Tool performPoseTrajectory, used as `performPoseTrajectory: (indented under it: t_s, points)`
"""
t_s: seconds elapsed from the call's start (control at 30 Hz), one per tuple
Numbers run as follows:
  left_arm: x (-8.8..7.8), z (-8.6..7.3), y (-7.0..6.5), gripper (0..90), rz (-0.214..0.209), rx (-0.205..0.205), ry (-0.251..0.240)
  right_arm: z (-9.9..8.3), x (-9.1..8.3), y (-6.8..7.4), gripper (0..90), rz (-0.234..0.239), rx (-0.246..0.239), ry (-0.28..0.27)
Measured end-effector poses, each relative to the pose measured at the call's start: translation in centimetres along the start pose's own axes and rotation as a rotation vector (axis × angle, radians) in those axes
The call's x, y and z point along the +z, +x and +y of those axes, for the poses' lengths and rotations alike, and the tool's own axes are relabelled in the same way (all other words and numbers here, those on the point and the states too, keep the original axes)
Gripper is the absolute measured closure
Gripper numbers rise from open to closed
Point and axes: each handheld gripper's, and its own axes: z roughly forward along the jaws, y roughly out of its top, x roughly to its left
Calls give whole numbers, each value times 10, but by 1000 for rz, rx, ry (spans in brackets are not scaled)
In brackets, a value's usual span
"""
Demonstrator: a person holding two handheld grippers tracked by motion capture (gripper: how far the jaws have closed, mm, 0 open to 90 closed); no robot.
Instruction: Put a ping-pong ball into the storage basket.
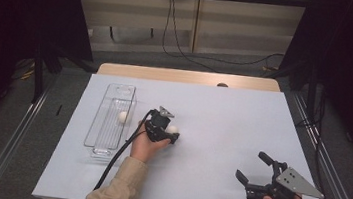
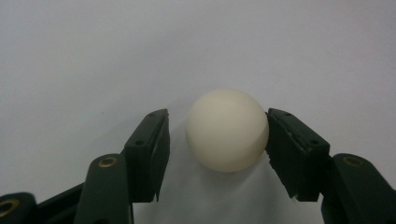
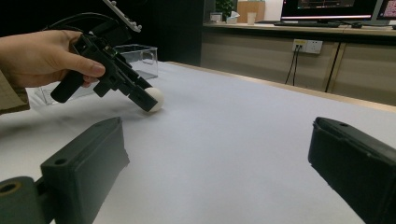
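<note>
A white-covered worktop (image 1: 221,135) seen from above, described from left to right.

At the left stands a long, clear plastic bin (image 1: 111,122), its long axis running away from the person. One white ball (image 1: 122,116) already lies inside it, near the middle.

Just right of the bin, the left claw (image 1: 174,133) is lowered to the worktop around a second white ball (image 1: 173,129), which sits on the surface near the worktop's centre. In the left gripper view, this ball (image 2: 227,129) lies between the two black jaws. One jaw touches its side; the other stands a little apart, with a narrow gap visible. The jaws are mostly closed but not yet clamped, so the ball is bracketed, not gripped.

Being round, the ball has no long axis and points no particular way, so any approach angle would serve.

At the right, near the person's edge, the right claw (image 1: 253,167) rests low with its jaws spread wide and nothing between them. It is well apart from the ball and the bin.

The step in hand looks like grasping the second ball. The next move probably calls for closing the last gap until both jaws press evenly on the ball, then lifting it and carrying it left to join the first ball. A one-sided squeeze could make it roll away.
</note>
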Motion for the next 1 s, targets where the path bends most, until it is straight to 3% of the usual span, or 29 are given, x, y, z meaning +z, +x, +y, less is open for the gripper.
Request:
performPoseTrajectory:
  t_s: [1.0]
  points:
    - [6,-3,-2,507,-9,-2,-6,0,0,0,33,0,0,2]
